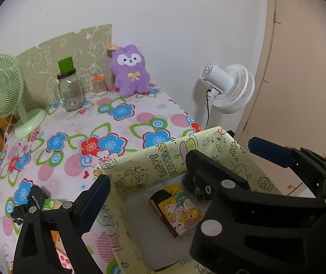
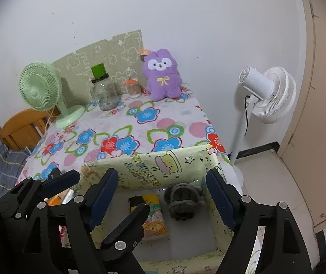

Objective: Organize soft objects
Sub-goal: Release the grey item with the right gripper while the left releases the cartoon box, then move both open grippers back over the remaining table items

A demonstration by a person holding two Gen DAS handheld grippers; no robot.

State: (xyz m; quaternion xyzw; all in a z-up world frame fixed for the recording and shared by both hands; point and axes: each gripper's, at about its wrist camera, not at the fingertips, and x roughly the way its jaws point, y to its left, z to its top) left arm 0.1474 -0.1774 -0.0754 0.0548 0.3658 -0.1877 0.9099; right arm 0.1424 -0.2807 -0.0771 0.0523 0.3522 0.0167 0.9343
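A purple plush bunny [image 1: 129,70] sits upright at the table's far edge against the wall; it also shows in the right wrist view [image 2: 162,75]. A yellow cartoon-print box [image 1: 140,173] stands open at the near edge [image 2: 153,166]. Inside lie a yellow cartoon packet [image 1: 179,210] and a grey soft object [image 2: 182,199]. My left gripper [image 1: 179,159] is open and empty over the box's left part. My right gripper [image 2: 163,189] is open and empty above the box.
On the flowered tablecloth [image 1: 108,123] stand a green desk fan [image 1: 0,91], a glass jar with a green lid [image 1: 69,91] and a small orange-capped jar [image 1: 99,85]. A white floor fan [image 2: 265,96] stands right of the table. A wooden chair [image 2: 21,125] is left.
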